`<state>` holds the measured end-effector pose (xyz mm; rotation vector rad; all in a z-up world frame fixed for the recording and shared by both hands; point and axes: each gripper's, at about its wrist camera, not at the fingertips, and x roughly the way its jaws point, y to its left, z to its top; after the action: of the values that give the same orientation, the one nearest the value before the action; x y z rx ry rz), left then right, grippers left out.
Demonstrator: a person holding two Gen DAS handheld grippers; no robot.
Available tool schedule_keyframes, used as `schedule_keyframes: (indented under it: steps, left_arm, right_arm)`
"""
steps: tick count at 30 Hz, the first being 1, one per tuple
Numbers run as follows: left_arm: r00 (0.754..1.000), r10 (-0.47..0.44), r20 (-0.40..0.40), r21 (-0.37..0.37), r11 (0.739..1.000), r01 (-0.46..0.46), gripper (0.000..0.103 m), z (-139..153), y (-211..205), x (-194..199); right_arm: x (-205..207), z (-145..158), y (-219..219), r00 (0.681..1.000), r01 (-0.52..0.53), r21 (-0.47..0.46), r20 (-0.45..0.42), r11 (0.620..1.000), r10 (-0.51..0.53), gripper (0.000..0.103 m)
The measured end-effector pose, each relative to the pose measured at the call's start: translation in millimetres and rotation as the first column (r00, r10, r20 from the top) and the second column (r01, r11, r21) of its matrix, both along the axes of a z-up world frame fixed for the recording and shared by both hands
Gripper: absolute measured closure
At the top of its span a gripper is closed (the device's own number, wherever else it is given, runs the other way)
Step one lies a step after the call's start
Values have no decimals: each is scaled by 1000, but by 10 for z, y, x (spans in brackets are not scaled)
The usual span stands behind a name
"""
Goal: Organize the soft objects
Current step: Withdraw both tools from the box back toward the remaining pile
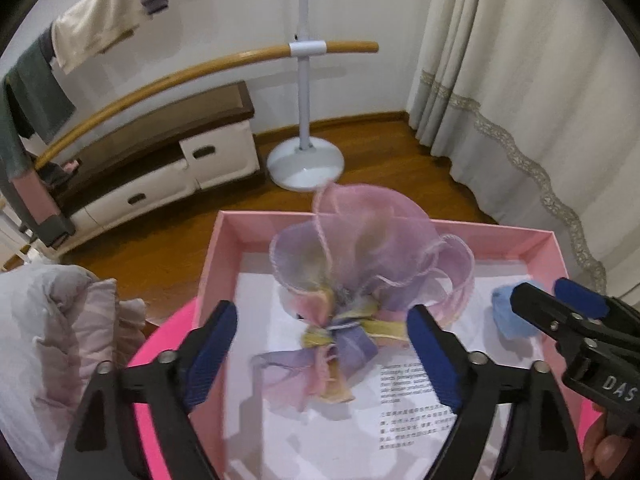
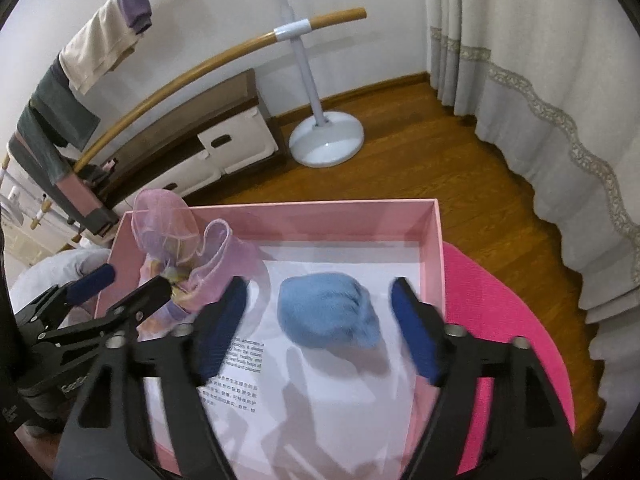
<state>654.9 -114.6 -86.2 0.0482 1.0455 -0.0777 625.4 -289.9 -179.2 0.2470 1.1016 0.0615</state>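
Placing soft things in the pink box (image 2: 434, 240), by the look of it, with both already lying inside on the printed white sheet (image 2: 320, 400).

Advice for the step: lift each hand-held gripper straight up and clear before swinging away. Keep the fingers spread while rising, since gauzy ruffles snag easily on rubber pads. Avoid dragging sideways across the sheet, which could slide and carry the pieces with it. Leave the two items apart so neither gets crushed.

Left hand-held gripper (image 1: 322, 348): spread wide, holding nothing. Pastel organza scrunchie (image 1: 360, 276) just ahead of and between the fingers, resting on the sheet; blurred, so whether the right blue pad (image 1: 434, 354) brushes its trailing ribbon cannot be told. Ruffles standing up beyond the fingertips, toward the far wall of the box.

Right hand-held gripper (image 2: 320, 328): also spread wide, empty. Blue fuzzy bundle (image 2: 328, 312) sitting ahead between the fingers, apart from both pads, near the right-hand wall of the box.

Box itself on a bright pink mat (image 2: 500, 320). Crumpled pale bedding (image 1: 60, 340) off to the left of the left hand-held gripper.
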Motion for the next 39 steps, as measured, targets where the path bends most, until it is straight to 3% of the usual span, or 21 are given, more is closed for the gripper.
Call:
schedule_keyframes:
  steps: [2, 3, 7, 19, 27, 39]
  left_arm:
    - [1000, -1, 8, 5, 1000, 1, 13, 30, 8, -141]
    - [1000, -1, 15, 7, 1000, 1, 11, 52, 15, -189]
    - [998, 12, 55, 18, 1000, -13, 0, 200, 62, -467]
    - [981, 31, 193, -21, 999, -28, 0, 775, 361, -1572]
    - [944, 61, 325, -65, 997, -43, 0, 1140, 593, -2492]
    - [875, 109, 472, -69, 994, -86, 0, 1160, 822, -3922]
  right_arm:
    - [-24, 34, -9, 1000, 10, 14, 10, 1000, -10, 1]
    - [-29, 48, -13, 1000, 12, 23, 14, 1000, -12, 0]
    - [-128, 141, -21, 999, 26, 13, 30, 1000, -26, 0]
    - [-723, 748, 115, 991, 17, -18, 133, 1000, -14, 0]
    - [-1538, 1271, 280, 960, 15, -44, 281, 999, -2, 0]
    - [-2641, 1547, 438, 905, 26, -57, 425, 998, 1, 0]
